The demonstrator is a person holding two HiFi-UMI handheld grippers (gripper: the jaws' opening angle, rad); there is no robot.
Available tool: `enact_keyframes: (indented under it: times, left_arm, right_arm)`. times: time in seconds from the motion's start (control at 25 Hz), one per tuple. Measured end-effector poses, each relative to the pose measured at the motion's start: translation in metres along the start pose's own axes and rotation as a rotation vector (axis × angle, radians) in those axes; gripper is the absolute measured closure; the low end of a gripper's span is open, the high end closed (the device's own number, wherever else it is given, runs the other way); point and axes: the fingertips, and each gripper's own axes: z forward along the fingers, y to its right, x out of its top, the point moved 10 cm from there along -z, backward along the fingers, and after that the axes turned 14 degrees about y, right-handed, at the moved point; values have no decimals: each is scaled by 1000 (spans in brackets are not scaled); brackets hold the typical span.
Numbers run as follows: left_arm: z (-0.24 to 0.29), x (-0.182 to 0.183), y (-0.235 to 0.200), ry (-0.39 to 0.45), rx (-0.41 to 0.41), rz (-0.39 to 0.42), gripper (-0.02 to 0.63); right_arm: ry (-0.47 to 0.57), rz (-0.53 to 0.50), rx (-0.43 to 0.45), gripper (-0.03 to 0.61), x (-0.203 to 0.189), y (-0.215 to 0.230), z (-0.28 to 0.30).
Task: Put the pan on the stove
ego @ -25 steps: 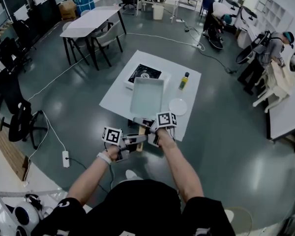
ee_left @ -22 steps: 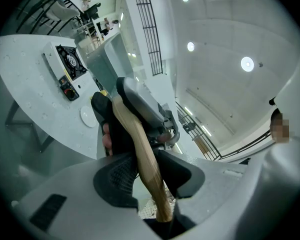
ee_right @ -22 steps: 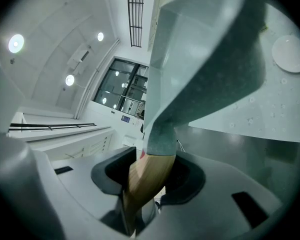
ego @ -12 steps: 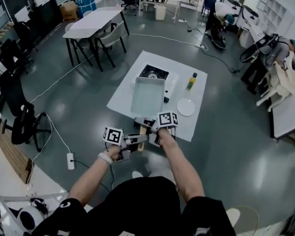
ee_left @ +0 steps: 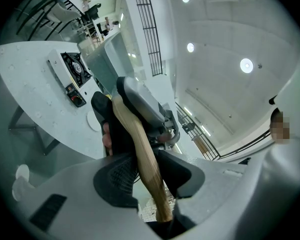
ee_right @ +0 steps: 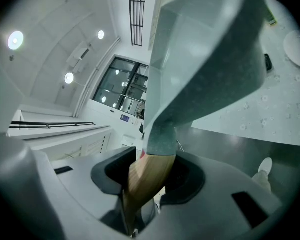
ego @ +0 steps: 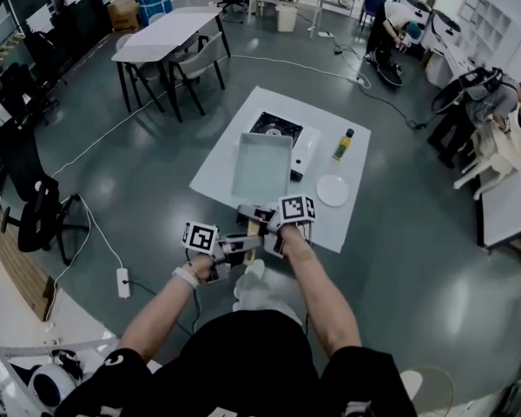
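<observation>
Pan (ego: 262, 165) held by its handle (ee_left: 131, 134) in left claw (ee_left: 142, 176) and right claw (ee_right: 150, 176).

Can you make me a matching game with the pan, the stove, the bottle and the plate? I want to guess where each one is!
Things:
1. pan
2. stove
3. bottle
4. plate

Places:
A. lying flat on the table, round and white
B. held by its wooden handle
C. standing upright on the table, to the right of the stove
D. on the table, partly hidden behind the pan

Right pairs: 1-B, 2-D, 3-C, 4-A.
</observation>
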Motion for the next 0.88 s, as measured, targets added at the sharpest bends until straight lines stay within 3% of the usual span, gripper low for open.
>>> enact_keyframes:
  times: [0.12, 0.24, 0.6, 0.76, 0.88]
  left_arm:
    - [-3, 12, -7, -6, 16, -11, 495]
    - [-2, 30, -13, -19, 16, 34, 495]
    - [5, 84, -35, -51, 14, -27, 495]
    - [13, 114, -45, -90, 2, 53, 495]
    - [21, 128, -52, -101, -14, 55, 495]
  right_arm:
    - [2, -4, 8, 439, 7, 3, 12]
    - [11, -2, 8, 439, 17, 5, 22]
    - [46, 7, 13, 439, 58, 20, 62]
    - [69, 6, -3, 437, 77, 26, 73]
    - [79, 13, 9, 437, 90, 32, 80]
